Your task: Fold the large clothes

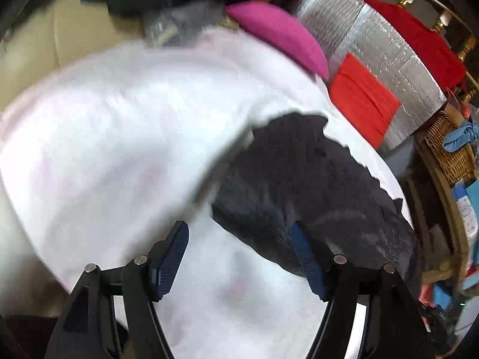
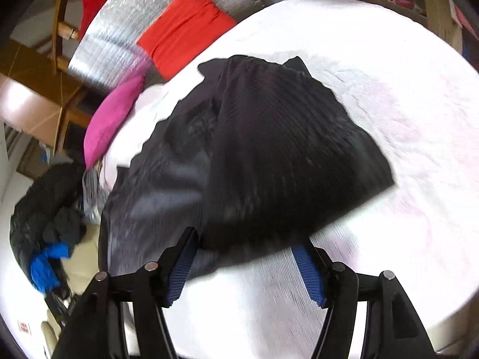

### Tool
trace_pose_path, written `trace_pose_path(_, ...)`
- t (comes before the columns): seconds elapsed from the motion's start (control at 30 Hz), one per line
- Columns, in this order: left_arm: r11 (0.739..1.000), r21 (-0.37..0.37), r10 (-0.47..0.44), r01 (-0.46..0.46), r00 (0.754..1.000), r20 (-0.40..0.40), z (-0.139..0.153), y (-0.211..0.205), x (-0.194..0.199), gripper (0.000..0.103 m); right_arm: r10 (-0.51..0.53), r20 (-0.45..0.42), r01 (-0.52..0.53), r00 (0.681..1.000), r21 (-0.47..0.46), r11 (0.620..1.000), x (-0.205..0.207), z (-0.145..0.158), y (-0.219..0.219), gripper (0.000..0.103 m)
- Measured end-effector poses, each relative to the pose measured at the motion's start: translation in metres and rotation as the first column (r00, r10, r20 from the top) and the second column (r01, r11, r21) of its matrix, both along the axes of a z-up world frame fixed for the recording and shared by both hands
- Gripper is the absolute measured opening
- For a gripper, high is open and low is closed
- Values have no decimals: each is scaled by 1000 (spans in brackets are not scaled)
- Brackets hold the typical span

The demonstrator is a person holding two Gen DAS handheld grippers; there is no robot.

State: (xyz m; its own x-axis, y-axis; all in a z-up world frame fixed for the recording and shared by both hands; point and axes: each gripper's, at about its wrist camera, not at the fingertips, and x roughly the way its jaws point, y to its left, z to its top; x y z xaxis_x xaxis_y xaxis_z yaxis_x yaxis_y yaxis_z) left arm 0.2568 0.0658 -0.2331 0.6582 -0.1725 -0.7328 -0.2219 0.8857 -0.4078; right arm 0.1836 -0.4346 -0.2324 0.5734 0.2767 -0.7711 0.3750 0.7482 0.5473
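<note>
A dark grey, ribbed garment [image 1: 299, 179] lies crumpled and partly folded on a white bed cover [image 1: 104, 134]. My left gripper [image 1: 242, 254] hovers over the garment's near edge. Its jaws stand wide apart, and its right blue pad [image 1: 308, 263] is beside the cloth without pinching it. In the right wrist view the same garment [image 2: 269, 149] fills the middle of the white cover [image 2: 404, 119]. My right gripper [image 2: 245, 251] is open at the garment's near hem. The hem lies between the fingers, but the pads do not press on it.
A pink cushion [image 1: 278, 36] [image 2: 110, 119], a folded red cloth [image 1: 362, 98] [image 2: 185, 27] and a silver foil mat [image 1: 374, 39] [image 2: 119, 30] lie beyond the garment. A heap of dark and blue clothes [image 2: 45, 209] lies off the bed. A wicker basket [image 1: 449, 149] stands beside it.
</note>
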Motion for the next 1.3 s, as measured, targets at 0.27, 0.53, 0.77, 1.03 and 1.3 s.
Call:
trace_pose_path(0.27,970,235,-80,54,991,104,65,-44,47,87,186,122,-163,975,-178,970,15,81,17,68)
trace_pose_path(0.53,897,367,-206,248,967,-149,4,-106,120,87,292,41,-257,955,-370,893,135,66,54,69)
trace_pose_path(0.77,835,468,-254,290,957,-140,-25,-119,133,61,279,-187,-333,942,-409,850,203,-5,72,68)
trace_pose_path(1.03,809,524,-252,266,963,-100,-27,-121,147,23,262,-124,-287,957,-527,800,205,-10,91,10)
trace_pose_path(1.3,806,547,-206,227,973,-101,-37,-129,174,22,209,-63,-211,976,-508,835,223,-10,79,9)
